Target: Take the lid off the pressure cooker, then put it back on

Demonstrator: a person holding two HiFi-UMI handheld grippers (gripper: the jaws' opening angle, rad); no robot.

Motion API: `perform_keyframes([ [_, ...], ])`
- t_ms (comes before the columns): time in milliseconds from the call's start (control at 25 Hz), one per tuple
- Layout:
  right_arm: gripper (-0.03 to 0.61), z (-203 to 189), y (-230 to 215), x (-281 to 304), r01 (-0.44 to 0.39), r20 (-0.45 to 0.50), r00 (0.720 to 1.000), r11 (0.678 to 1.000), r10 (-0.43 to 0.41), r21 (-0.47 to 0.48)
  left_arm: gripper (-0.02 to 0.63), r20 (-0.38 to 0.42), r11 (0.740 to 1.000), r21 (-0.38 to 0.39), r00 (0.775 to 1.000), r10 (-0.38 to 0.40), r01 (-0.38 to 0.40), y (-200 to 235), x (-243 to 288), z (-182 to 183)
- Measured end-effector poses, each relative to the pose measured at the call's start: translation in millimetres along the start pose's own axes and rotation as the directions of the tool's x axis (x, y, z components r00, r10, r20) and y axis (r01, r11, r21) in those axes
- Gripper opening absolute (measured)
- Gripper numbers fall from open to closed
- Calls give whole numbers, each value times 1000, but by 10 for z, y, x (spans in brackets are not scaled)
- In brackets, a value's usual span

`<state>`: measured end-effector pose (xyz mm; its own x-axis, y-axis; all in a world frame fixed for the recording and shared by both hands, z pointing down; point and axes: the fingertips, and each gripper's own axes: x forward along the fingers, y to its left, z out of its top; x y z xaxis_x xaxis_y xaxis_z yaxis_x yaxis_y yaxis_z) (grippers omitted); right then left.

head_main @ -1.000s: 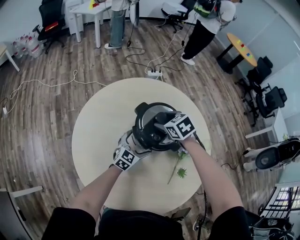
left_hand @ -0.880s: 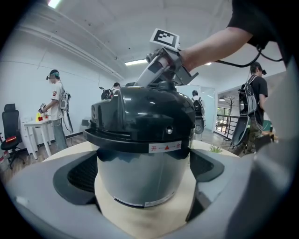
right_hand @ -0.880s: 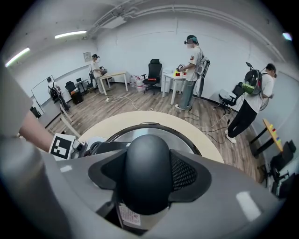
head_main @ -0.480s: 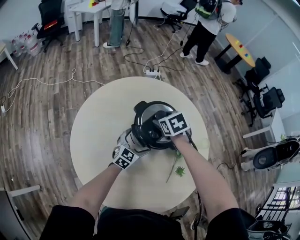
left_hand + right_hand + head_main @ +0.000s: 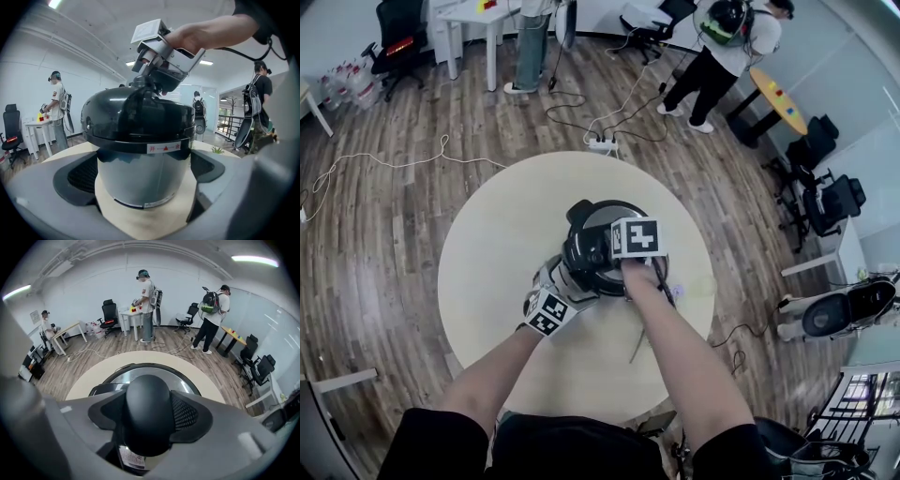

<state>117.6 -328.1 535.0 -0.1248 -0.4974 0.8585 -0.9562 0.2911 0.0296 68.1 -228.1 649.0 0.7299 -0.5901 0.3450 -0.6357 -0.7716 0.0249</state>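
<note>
The pressure cooker (image 5: 592, 217) stands in the middle of a round beige table (image 5: 502, 234). Its black domed lid (image 5: 136, 117) sits on the silver body (image 5: 143, 176). My left gripper (image 5: 567, 278) reaches in from the near left, its jaws closed on both sides of the body (image 5: 143, 187). My right gripper (image 5: 615, 255) comes down from above and is shut on the lid's black knob handle (image 5: 147, 401); its pads (image 5: 187, 413) press on either side of the knob. In the left gripper view the right gripper (image 5: 146, 84) shows on top of the lid.
A green sprig (image 5: 216, 150) lies on the table to the right of the cooker. A power strip (image 5: 602, 145) and cables lie on the wood floor beyond the table. People (image 5: 727, 42) stand at the far side, with desks and office chairs (image 5: 401, 42) around.
My right gripper has rolled round on top of the lid and its marker cube has shifted a little to the left. The left gripper and the cooker body have stayed in place.
</note>
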Motion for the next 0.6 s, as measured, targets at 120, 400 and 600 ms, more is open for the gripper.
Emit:
perform_keyframes([
  [120, 293, -14, -14, 4, 19, 6, 1000, 1000, -19, 22, 591, -6, 1000, -4, 1000, -3, 3, -15, -1, -18],
  [400, 298, 2, -24, -6, 37, 5, 999, 999, -37, 29, 591, -18, 1000, -8, 1000, -3, 3, -4, -1, -13],
  [600, 290, -9, -34, -4, -3, -20, 1000, 1000, 3, 7, 591, -18, 1000, -7, 1000, -5, 4, -10, 9, -2],
])
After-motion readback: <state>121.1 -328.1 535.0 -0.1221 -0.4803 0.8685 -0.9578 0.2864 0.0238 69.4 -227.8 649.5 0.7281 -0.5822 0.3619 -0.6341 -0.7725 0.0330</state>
